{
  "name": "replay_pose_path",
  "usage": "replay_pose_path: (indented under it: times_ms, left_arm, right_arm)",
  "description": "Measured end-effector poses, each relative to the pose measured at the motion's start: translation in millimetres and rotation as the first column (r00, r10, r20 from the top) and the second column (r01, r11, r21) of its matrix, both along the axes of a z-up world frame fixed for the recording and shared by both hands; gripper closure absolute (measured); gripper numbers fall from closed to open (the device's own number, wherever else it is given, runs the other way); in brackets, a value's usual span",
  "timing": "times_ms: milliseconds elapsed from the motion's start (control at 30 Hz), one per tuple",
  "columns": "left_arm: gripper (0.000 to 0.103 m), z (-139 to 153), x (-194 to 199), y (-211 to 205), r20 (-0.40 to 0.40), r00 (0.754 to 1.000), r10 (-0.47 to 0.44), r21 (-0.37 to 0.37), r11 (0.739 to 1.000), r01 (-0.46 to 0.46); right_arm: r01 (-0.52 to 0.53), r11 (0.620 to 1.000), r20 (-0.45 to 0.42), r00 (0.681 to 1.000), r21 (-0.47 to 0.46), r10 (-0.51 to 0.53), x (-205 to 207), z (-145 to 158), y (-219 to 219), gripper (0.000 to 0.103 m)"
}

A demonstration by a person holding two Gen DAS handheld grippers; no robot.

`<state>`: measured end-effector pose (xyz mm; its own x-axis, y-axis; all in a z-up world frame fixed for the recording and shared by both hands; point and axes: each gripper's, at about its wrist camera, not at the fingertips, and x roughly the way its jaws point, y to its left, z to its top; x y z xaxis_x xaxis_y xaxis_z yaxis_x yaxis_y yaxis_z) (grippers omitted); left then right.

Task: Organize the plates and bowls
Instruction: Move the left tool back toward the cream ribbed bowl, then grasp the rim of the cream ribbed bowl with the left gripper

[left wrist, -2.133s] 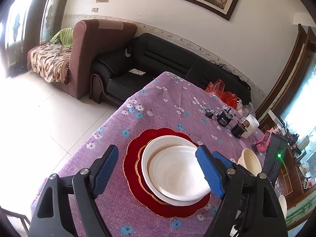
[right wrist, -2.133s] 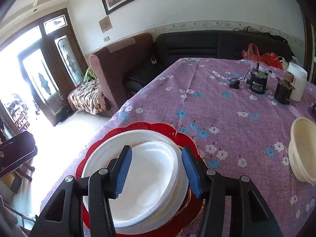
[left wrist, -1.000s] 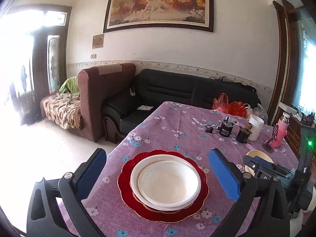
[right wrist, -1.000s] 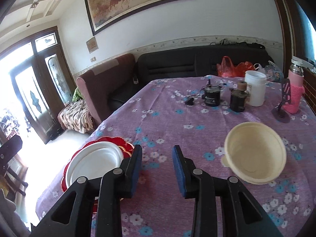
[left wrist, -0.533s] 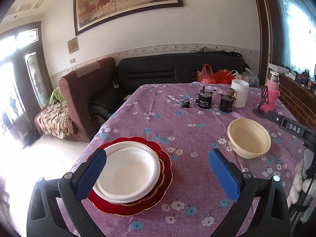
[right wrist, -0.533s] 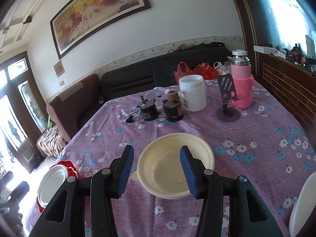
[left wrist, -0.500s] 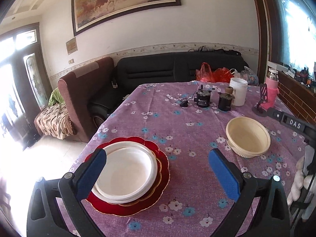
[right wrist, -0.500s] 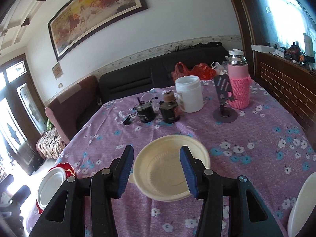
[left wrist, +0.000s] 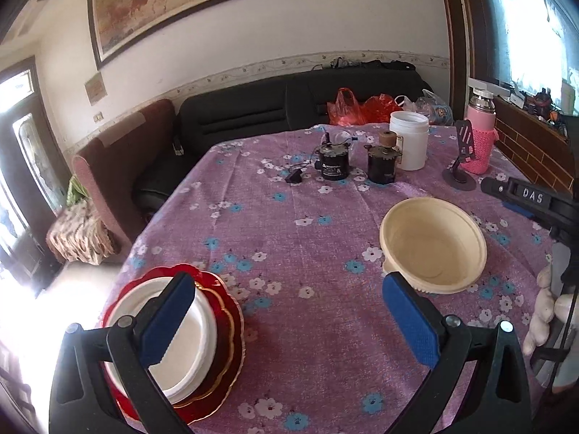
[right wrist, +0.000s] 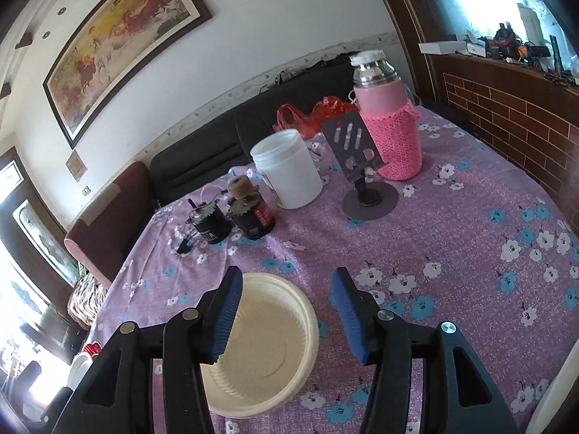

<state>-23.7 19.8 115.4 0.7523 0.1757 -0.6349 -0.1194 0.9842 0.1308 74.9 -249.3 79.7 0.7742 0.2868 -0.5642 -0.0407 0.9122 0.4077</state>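
Left claw's (left wrist: 289, 314) left finger (left wrist: 167, 320) covers part of white plates (left wrist: 202, 340). Cream bowl's (right wrist: 282, 336) left rim hidden behind right claw's (right wrist: 286, 313) finger. Painting (left wrist: 181, 3) cut off at top edge. White object (right wrist: 557, 412), bottom right corner, unidentifiable.

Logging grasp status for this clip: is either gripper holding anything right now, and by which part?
Nothing is held. The left gripper is open over bare tablecloth; the right gripper, jaws just opening, hangs above the cream bowl without gripping it.

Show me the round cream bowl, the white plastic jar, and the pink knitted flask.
Round cream bowl (left wrist: 430, 246), left wrist view, inner floor.
White plastic jar (right wrist: 289, 173), right wrist view, side wall.
Pink knitted flask (right wrist: 392, 137), right wrist view, knitted sleeve.
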Motion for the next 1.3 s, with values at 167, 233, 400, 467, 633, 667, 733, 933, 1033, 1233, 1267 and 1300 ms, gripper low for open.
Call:
replay_pose_path:
  times_ms: [167, 233, 400, 467, 633, 667, 733, 933, 1033, 1233, 1267, 1300]
  left_arm:
    - [0.0, -15.8, 55.7, 5.8, -0.084, 0.996, -0.037, -0.196, 0.98, 0.02]
    - [0.0, -27.2, 80.8, 1.1, -0.118, 0.991, -0.056, -0.228, 0.973, 0.028]
    - [0.0, -58.6, 123.5, -15.4, -0.2, 0.974, -0.102, -0.311, 0.95, 0.036]
    - [0.0, -68.0, 132.8, -19.0, -0.225, 0.969, -0.102, -0.327, 0.945, 0.023]
    - [0.0, -87.1, 147.8, -27.0, -0.259, 0.957, -0.132, -0.381, 0.924, 0.025]
    - [0.0, -89.8, 149.6, -28.3, -0.263, 0.955, -0.138, -0.381, 0.924, 0.028]
    - [0.004, -95.0, 152.4, -32.2, -0.273, 0.95, -0.153, -0.374, 0.926, 0.042]
    - [0.055, -103.0, 155.8, -34.2, -0.298, 0.939, -0.174, -0.358, 0.932, 0.059]
    - [0.061, -105.8, 156.2, -36.6, -0.299, 0.937, -0.18, -0.351, 0.934, 0.067]
    - [0.089, -104.6, 153.7, -45.6, -0.292, 0.932, -0.214, -0.354, 0.93, 0.102]
    - [0.09, -103.7, 152.6, -46.8, -0.289, 0.933, -0.217, -0.354, 0.929, 0.106]
    - [0.09, -102.2, 150.9, -47.6, -0.286, 0.934, -0.215, -0.351, 0.93, 0.107]
  right_arm:
    - [0.037, 0.999, -0.065, 0.997, 0.007, -0.037, 16.3, -24.1, -14.9, 0.048]
    - [0.04, 0.999, -0.083, 0.996, 0.006, -0.04, 19.9, -30.5, -17.9, 0.048]
    - [-0.003, 0.999, -0.142, 0.99, 0.041, 0.009, 27.2, -43.8, -15.9, 0.048]
    - [-0.025, 0.998, -0.159, 0.987, 0.054, 0.033, 28.0, -47.4, -12.2, 0.048]
    - [-0.067, 0.996, -0.207, 0.975, 0.052, 0.076, 27.4, -54.8, -0.1, 0.048]
    - [-0.072, 0.996, -0.217, 0.973, 0.053, 0.081, 27.1, -56.4, 1.7, 0.048]
    - [-0.08, 0.996, -0.241, 0.966, 0.042, 0.088, 27.0, -60.7, 6.0, 0.048]
    - [-0.088, 0.996, -0.301, 0.95, -0.002, 0.083, 26.2, -70.3, 17.2, 0.048]
    - [-0.089, 0.996, -0.3, 0.951, -0.031, 0.076, 24.9, -69.8, 21.2, 0.053]
    - [-0.088, 0.996, -0.308, 0.948, -0.024, 0.077, 26.0, -72.2, 22.4, 0.081]
    - [-0.089, 0.996, -0.305, 0.949, -0.025, 0.077, 26.0, -71.9, 22.7, 0.086]
    - [-0.09, 0.996, -0.304, 0.95, -0.023, 0.079, 25.9, -71.4, 23.1, 0.087]
